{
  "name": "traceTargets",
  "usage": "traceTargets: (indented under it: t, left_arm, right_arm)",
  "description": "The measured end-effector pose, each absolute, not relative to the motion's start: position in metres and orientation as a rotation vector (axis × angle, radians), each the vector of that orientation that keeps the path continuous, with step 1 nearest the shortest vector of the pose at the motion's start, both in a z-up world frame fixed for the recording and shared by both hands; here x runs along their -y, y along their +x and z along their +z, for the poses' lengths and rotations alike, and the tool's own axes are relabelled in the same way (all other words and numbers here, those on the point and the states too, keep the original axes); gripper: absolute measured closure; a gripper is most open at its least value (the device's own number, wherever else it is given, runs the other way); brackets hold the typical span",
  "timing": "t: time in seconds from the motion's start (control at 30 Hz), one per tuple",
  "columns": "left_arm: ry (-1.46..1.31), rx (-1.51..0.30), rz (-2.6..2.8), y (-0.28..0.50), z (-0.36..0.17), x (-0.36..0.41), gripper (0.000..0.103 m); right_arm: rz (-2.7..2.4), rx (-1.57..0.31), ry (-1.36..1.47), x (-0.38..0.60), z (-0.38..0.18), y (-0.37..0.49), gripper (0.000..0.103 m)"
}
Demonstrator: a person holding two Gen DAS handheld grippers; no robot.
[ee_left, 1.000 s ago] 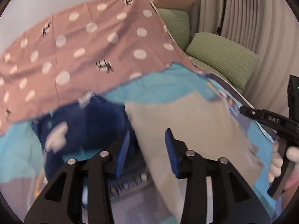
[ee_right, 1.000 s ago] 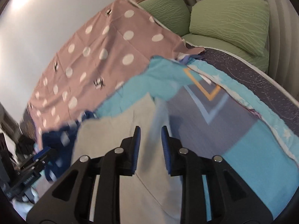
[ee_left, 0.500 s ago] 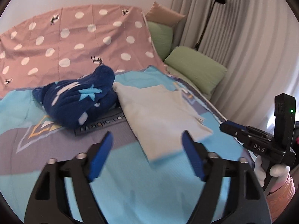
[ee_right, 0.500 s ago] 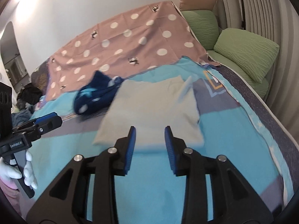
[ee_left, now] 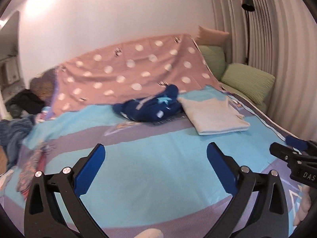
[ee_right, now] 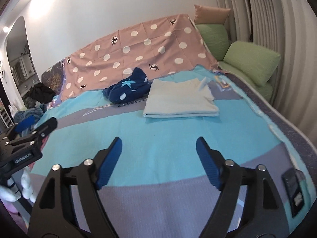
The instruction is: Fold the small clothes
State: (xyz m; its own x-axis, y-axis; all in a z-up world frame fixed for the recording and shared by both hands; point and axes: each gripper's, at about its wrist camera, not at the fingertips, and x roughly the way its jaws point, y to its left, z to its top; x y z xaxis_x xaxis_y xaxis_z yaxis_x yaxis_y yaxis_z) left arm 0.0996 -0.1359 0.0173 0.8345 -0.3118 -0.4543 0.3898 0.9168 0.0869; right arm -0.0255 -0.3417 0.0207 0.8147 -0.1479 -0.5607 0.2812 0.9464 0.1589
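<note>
Both tongs, left gripper (ee_left: 155, 166) and right gripper (ee_right: 158, 161), are spreading open with nothing between them, and the crumpled navy star garment (ee_right: 128, 90) looks soft and floppy, so probably best pinched at a hem edge.

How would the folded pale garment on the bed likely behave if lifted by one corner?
The folded pale garment would probably sag and unfold: its stacked layers look thin and soft. It looks light. A loose flap at its far edge suggests it shifts easily.

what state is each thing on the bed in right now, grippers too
pale garment: folded flat, lying on the blue blanket
navy star garment: unfolded, bunched in a heap beside the pale one
pink dotted sheet: spread out behind both
left gripper: jaws opening, nothing between them
right gripper: jaws opening, nothing between them
green pillows: at the right edge of the bed
</note>
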Motion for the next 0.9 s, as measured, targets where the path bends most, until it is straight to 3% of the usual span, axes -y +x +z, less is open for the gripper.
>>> traceTargets:
  t: [0.1,0.33,0.9]
  left_arm:
    - [0.167,-0.446,-0.414,0.078,0.025,0.129,0.001]
    - [0.165,-0.449,-0.501,0.042,0.033,0.126,0.001]
    - [0.137,-0.468,-0.518,0.033,0.032,0.109,0.001]
  right_arm:
    - [-0.281,-0.565,0.213,0.331,0.027,-0.043,0.018]
    - [-0.288,-0.591,0.197,0.319,0.027,-0.070,0.017]
    - [-0.291,-0.573,0.160,0.297,0.038,-0.079,0.017]
